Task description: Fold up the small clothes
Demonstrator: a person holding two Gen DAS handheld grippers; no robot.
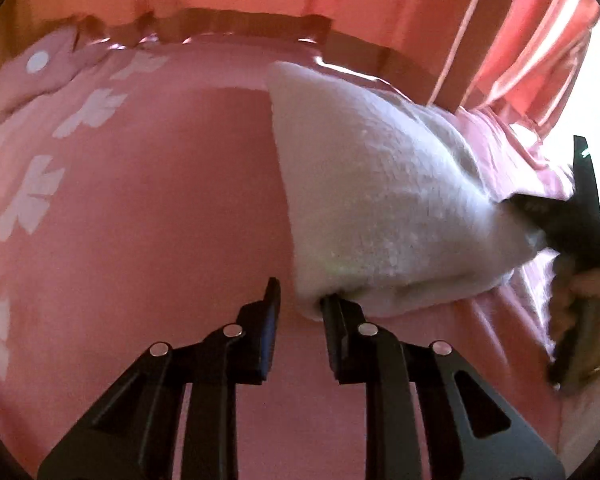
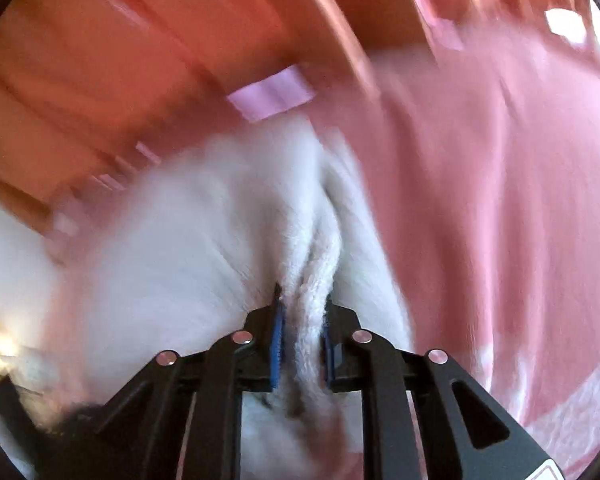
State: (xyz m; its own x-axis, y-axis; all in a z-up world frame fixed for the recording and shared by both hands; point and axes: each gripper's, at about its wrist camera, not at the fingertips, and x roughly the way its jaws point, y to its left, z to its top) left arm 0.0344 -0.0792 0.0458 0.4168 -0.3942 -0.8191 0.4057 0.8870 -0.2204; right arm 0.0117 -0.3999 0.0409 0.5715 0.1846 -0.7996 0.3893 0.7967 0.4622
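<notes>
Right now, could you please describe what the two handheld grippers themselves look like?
The left gripper is matte black, with angular cut-out linkage arms, round silver pivot pins and flat dark finger pads. The right gripper matches it, but its pads are ridged blue.

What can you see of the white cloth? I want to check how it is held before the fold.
The white cloth is a small, fluffy, terry-like piece lying on the pink bedsheet. In the left wrist view it spreads in a rough wedge, its near corner at the left gripper, whose right finger meets its edge while the fingers stand apart. The right gripper pinches a bunched ridge of it between blue-padded fingers. That view is blurred.
</notes>
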